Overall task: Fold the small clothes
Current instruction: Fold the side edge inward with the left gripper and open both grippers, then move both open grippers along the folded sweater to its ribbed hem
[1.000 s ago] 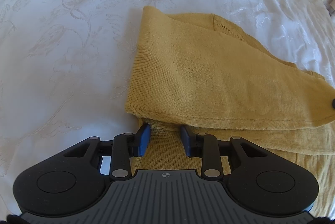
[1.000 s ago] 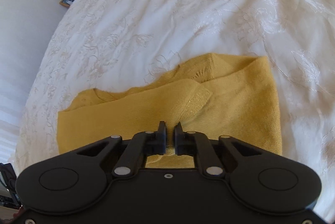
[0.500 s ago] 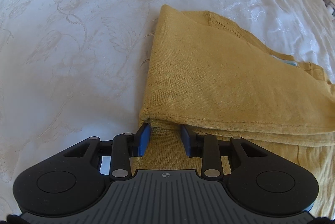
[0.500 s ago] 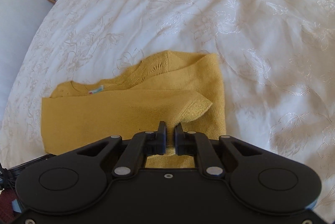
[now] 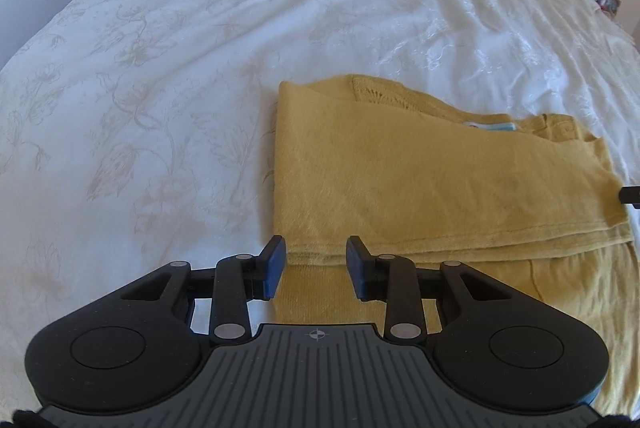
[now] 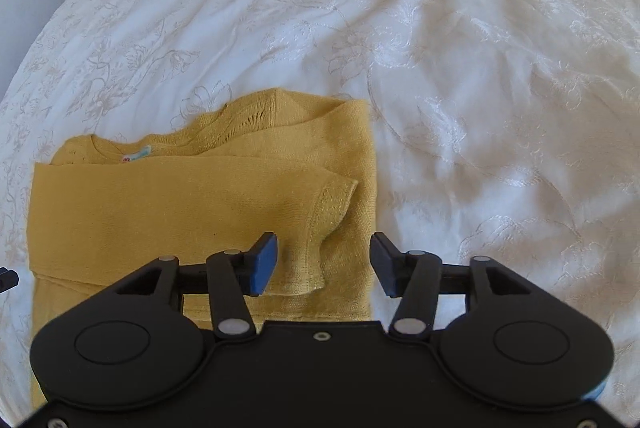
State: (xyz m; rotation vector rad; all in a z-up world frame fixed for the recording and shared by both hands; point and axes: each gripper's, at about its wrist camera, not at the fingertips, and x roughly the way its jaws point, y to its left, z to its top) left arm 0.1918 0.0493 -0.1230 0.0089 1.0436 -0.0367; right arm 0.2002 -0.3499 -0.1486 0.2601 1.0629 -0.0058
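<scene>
I have the mustard-yellow knitted sweater lying on the white embroidered bedspread, filling the lower right of the left wrist view and the lower left of the right wrist view, already doubled so that a folded layer lies across the body with a ribbed sleeve cuff draped on top near its right edge. My left gripper hangs just above the near hem of the folded layer with its blue-padded fingers spread and nothing between them; my right gripper is likewise wide apart, straddling the cuff without pinching it. I judge the step in hand to be letting go of this fold and setting up the next one. To do it well I would lift both tools straight up so the pads do not drag the knit and pull the layer askew, then check that the folded edge runs parallel to the hem beneath. The cuff sits a little crooked, so I would nudge it flat before folding over it, or it will make a lump. For the next fold I would take both layers together at the corners, since the soft knit will slide and sag if only the top layer is caught. The small pale collar label at the upper left tells me where the neckline lies
</scene>
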